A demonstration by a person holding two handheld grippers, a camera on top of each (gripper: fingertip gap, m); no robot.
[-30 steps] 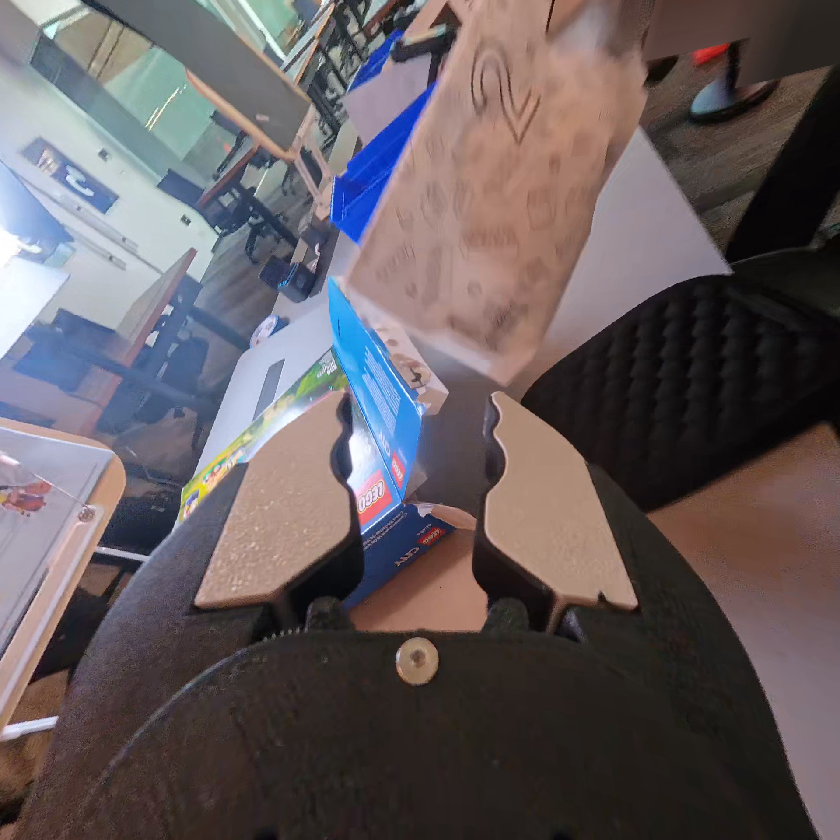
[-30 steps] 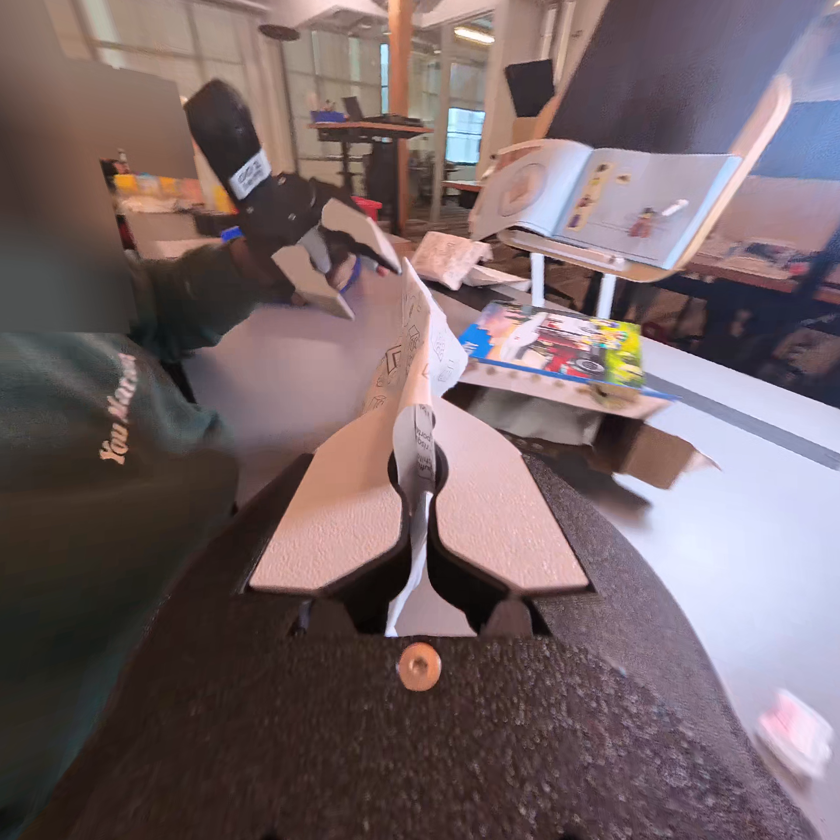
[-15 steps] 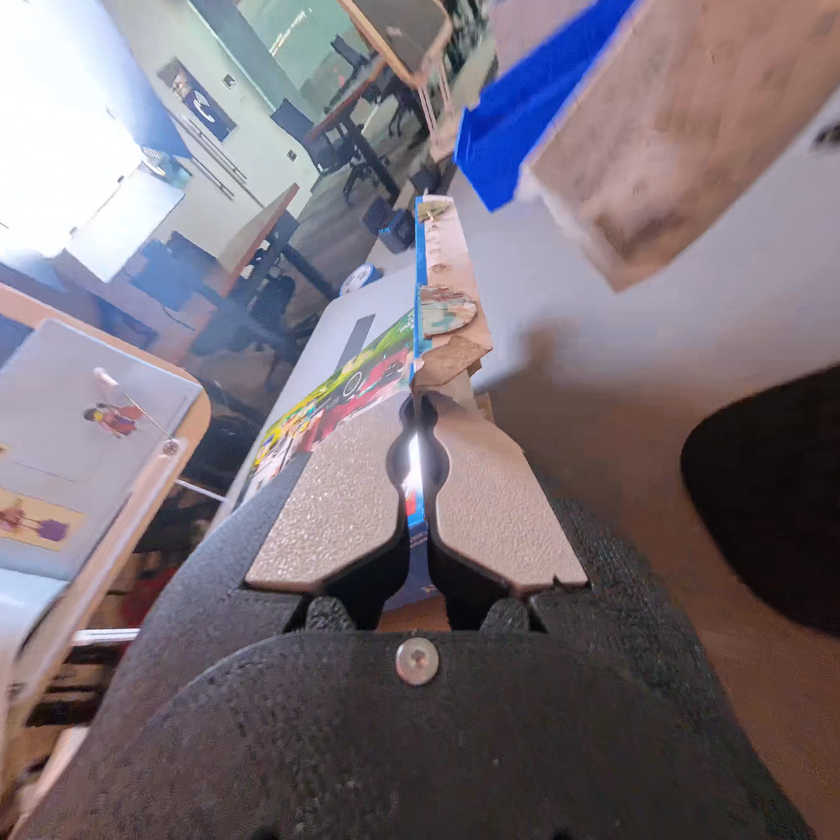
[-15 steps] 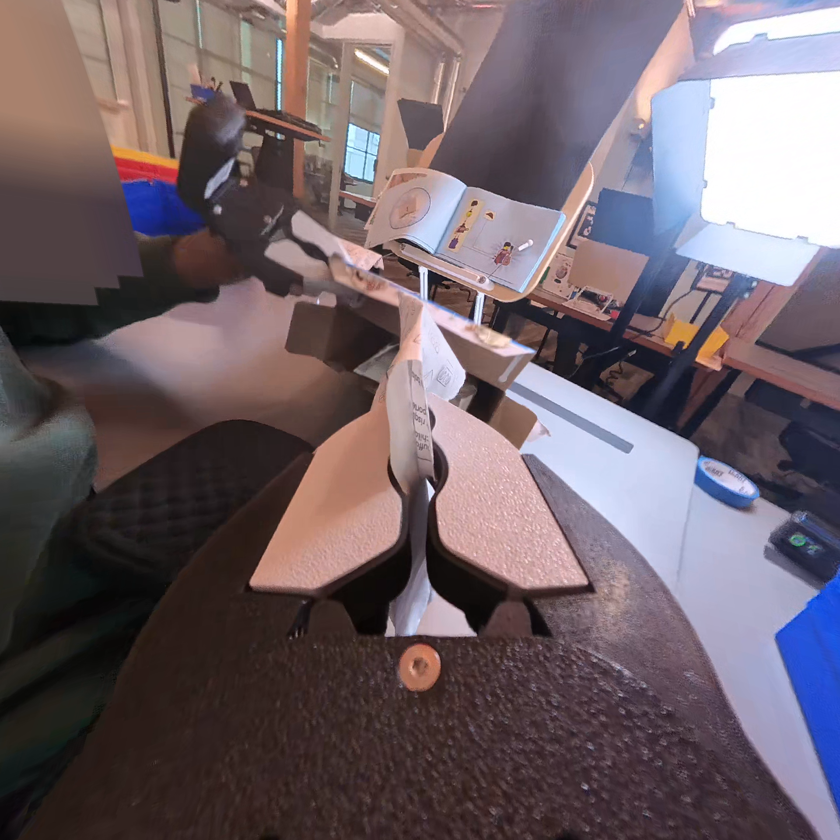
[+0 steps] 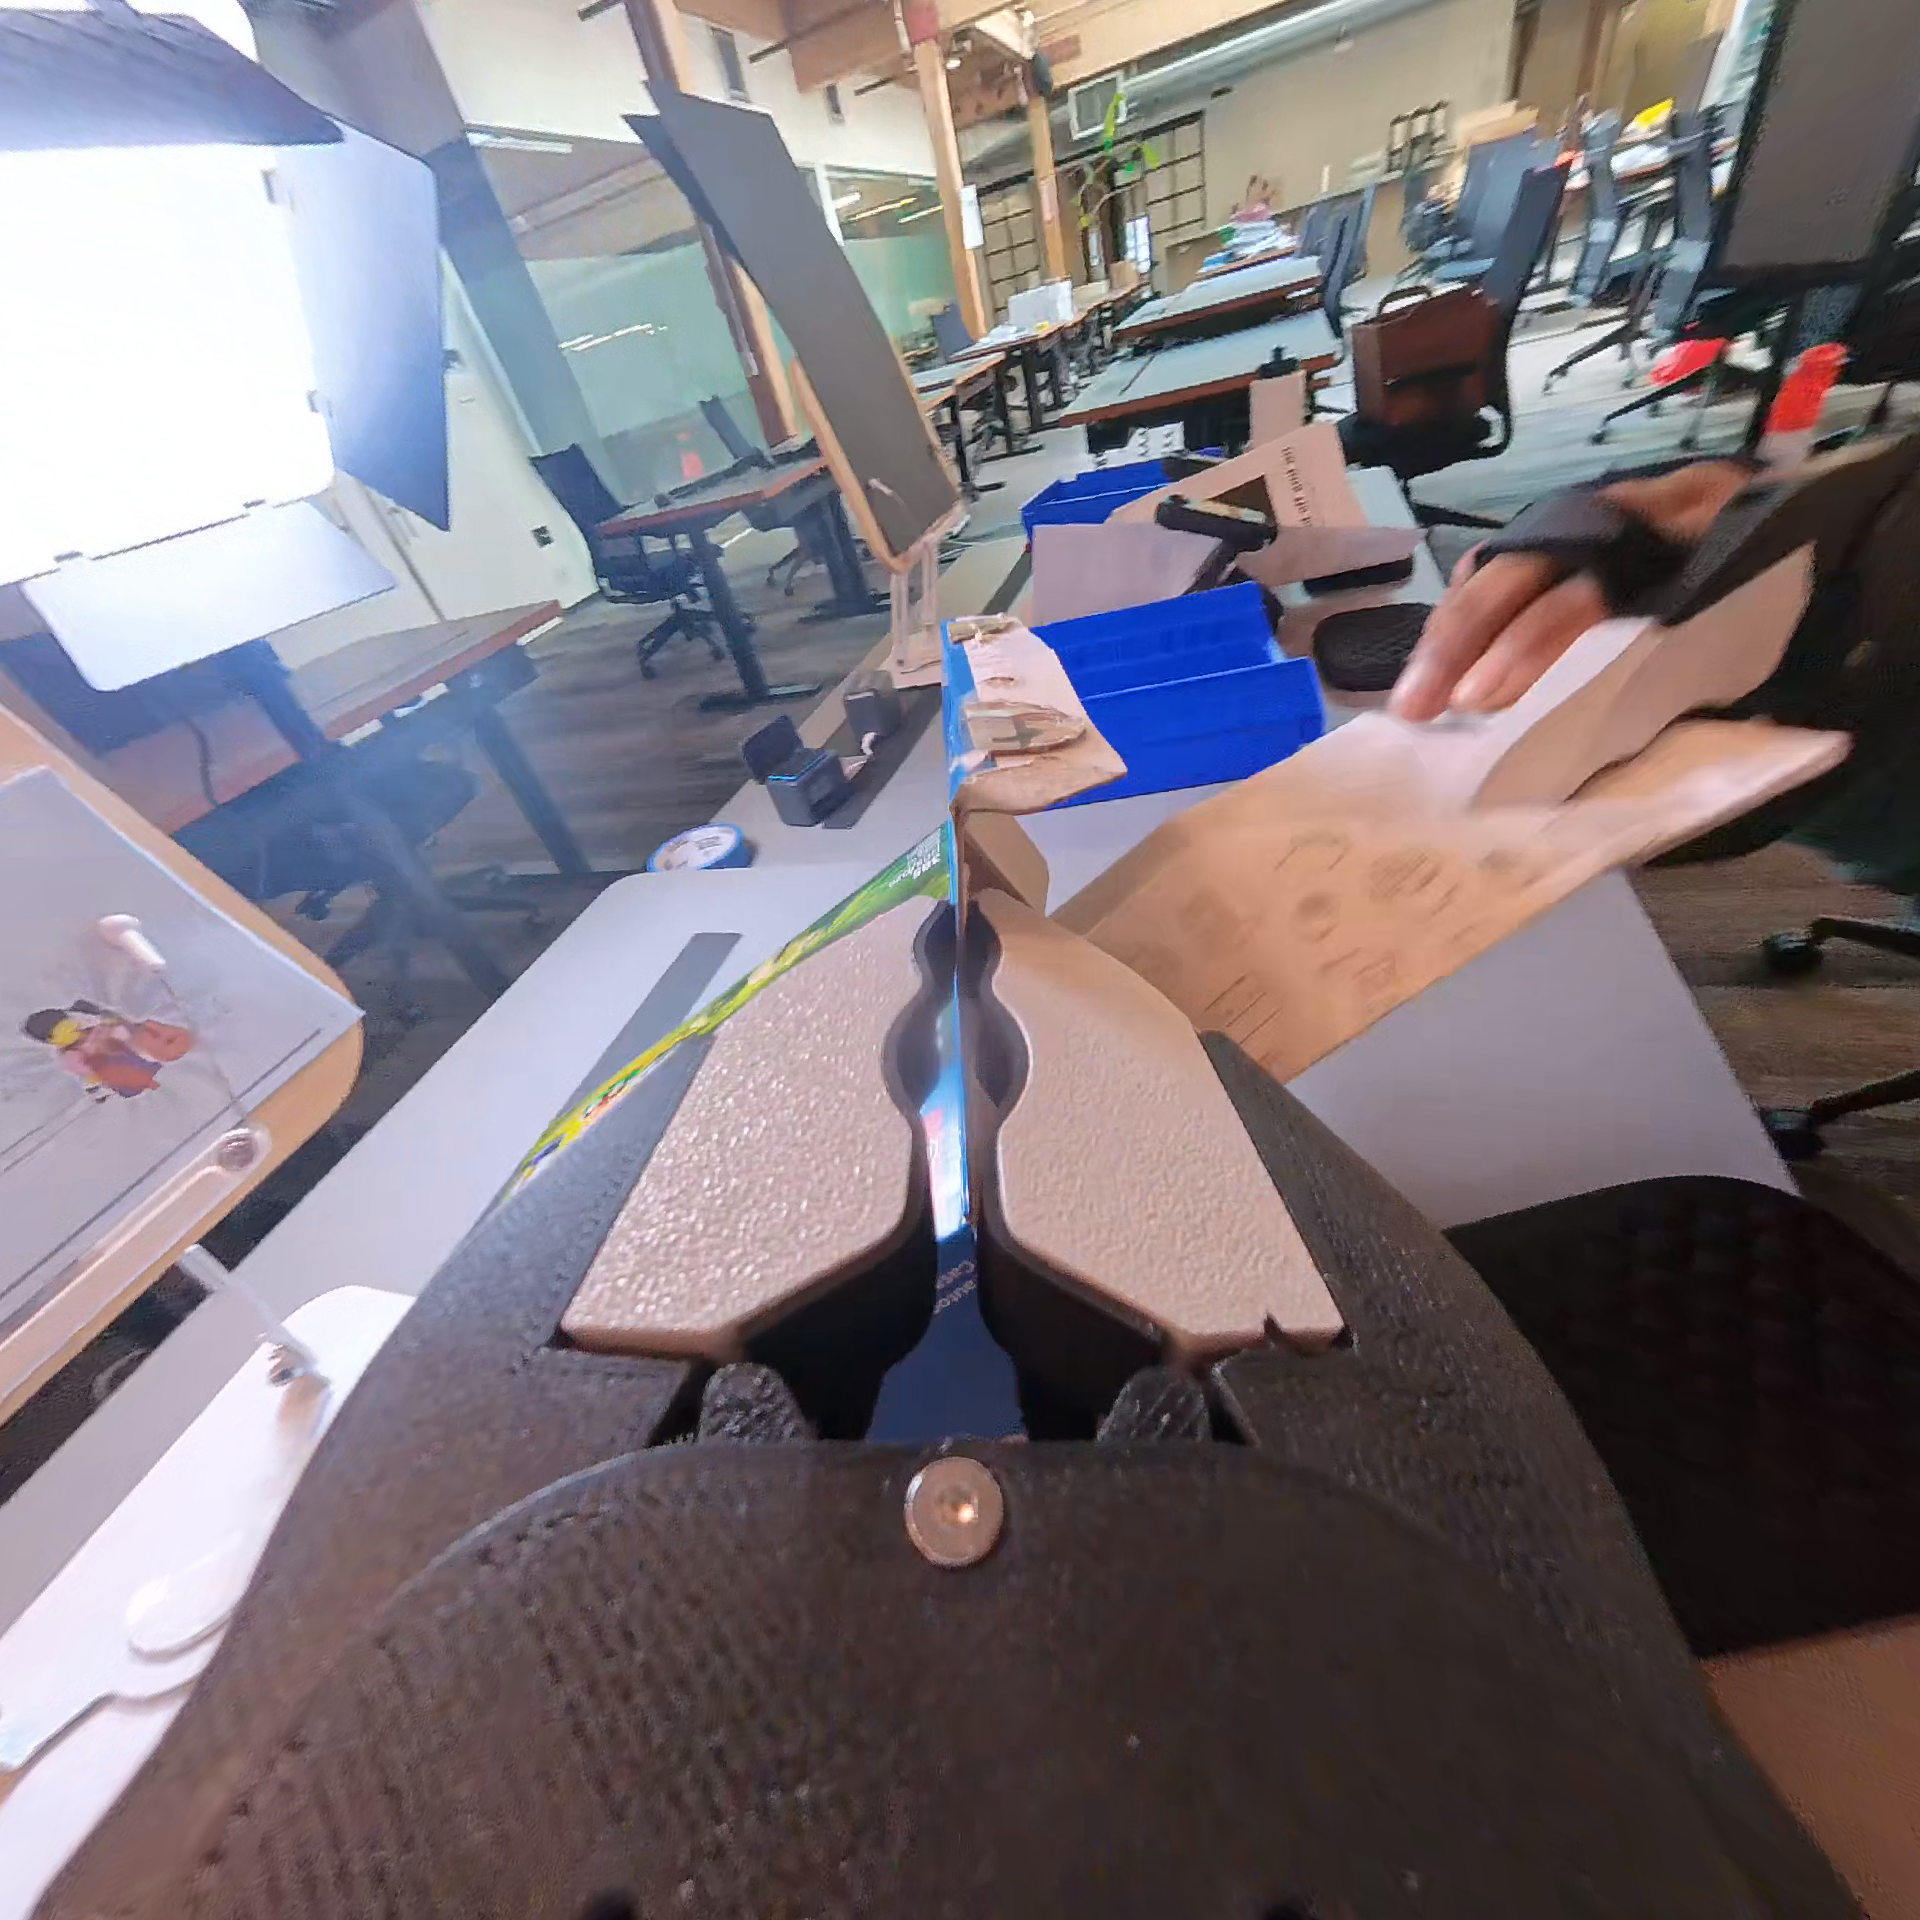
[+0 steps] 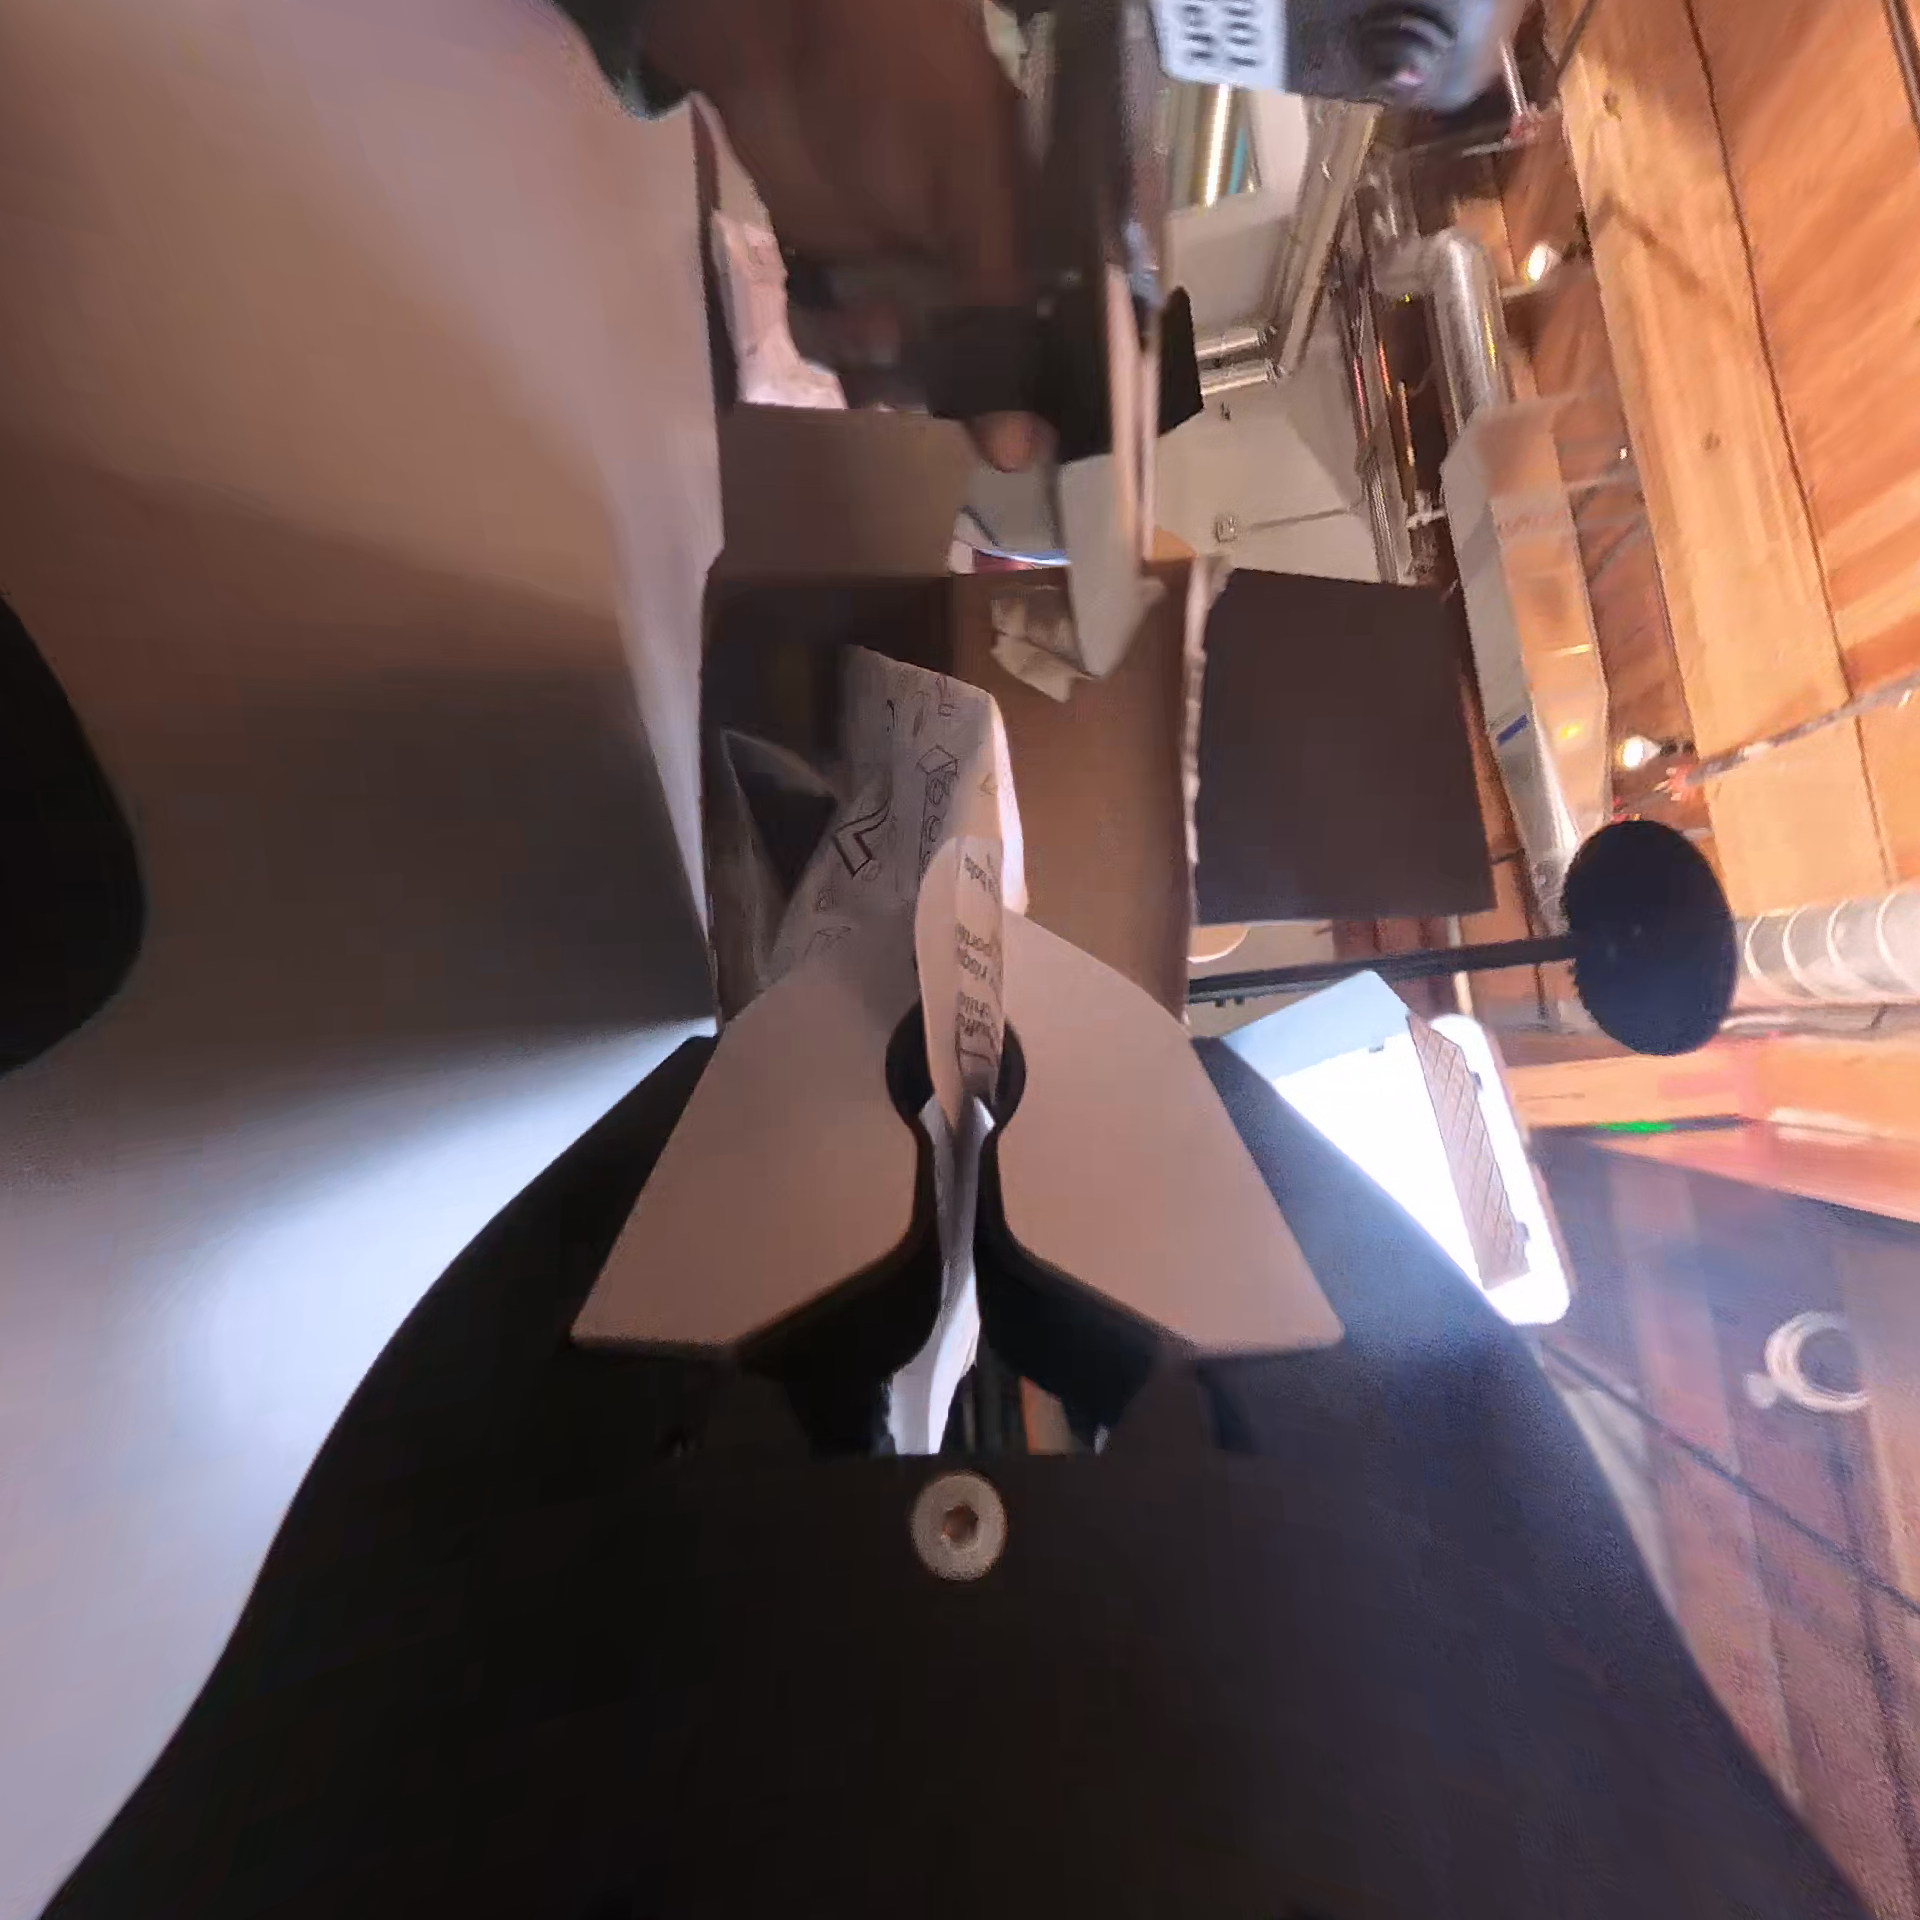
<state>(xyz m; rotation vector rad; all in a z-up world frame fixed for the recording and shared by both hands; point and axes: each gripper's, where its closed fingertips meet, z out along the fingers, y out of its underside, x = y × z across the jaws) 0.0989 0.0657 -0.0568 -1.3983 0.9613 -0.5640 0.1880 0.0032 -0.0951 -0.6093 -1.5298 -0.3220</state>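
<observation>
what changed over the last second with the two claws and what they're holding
The left claw was open around the blue toy box's flap a second ago and has since shut on it, pads pressed on the cardboard. The right claw kept its grip on the white printed paper bag throughout, but swung round, so its view now lies sideways.

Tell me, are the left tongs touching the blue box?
Touching. The left wrist view shows the left tongs shut on the blue box's thin wall, both pads pressed against it.

The printed paper bag (image 5: 1403,914) is motion-blurred, and the blue cardboard box (image 5: 951,1101) is partly hidden by the jaws.
</observation>
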